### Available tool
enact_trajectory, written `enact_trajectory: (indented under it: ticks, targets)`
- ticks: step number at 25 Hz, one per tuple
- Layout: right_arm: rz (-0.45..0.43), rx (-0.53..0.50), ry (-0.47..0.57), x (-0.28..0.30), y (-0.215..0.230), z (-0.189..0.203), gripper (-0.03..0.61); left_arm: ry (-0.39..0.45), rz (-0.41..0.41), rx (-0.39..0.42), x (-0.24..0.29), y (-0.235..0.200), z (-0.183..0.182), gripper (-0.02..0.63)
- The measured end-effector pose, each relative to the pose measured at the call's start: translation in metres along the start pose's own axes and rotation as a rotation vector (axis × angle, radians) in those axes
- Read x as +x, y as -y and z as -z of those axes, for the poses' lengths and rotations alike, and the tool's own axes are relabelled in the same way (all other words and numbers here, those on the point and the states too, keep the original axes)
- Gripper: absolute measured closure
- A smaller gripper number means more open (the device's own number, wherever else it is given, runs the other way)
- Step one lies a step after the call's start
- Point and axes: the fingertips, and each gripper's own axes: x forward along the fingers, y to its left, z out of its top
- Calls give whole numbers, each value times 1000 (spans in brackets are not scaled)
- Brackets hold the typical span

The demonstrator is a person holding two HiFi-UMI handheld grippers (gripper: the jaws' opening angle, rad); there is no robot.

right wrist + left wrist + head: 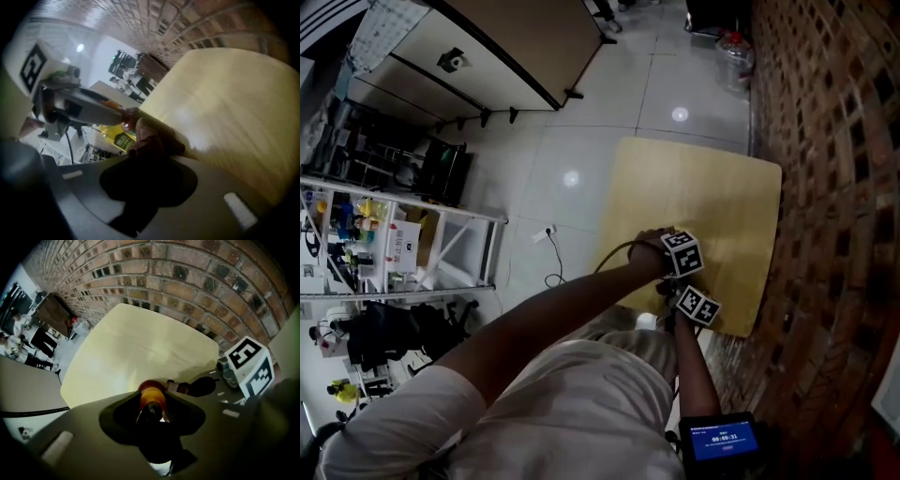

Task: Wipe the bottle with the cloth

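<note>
In the left gripper view I look straight down on a bottle [151, 398] with an orange-red top, and my left gripper [152, 405] is shut on it over the light wooden table [136, 348]. In the right gripper view the bottle's yellow label [121, 138] shows below the left gripper's body [79, 110]. My right gripper [149, 146] is shut on a reddish-brown cloth [152, 136] that lies against the bottle's side. The head view has both marker cubes, left [682, 251] and right [697, 306], close together at the table's near edge; the bottle and cloth are hidden under them.
A brick wall [834, 187] runs along the table's right side. To the left on the tiled floor stand a white shelf rack [403, 234] full of items and a cable [551, 255]. A small blue-screened device [724, 439] sits low in the head view.
</note>
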Motion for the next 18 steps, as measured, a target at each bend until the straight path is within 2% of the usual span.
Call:
enact_trajectory:
  ticks: [4,7,10,14,16,18]
  targets:
    - [-116,-269,19,-9,-42,-8,500,9,6,-77,-3,2,-2,445]
    - [-161,-367,40,8,-60,-26,500,10,-2,-92,-4,-7,-6,445]
    - [-163,-356,16,27,-55,-26,502,0,-6,-102,-3,-11,-5,445]
    - [-127,-271,-26,37,-42,-15,502,-1,2,-110,-4,-5,-4,445]
    - [-90,-211,-43,42,-36,-16,502,0,2,-121,-5,-5,-4,445]
    - [-36,-108,-75,50,-24,-15,502,0,6,-136,-5,-7,-5,445]
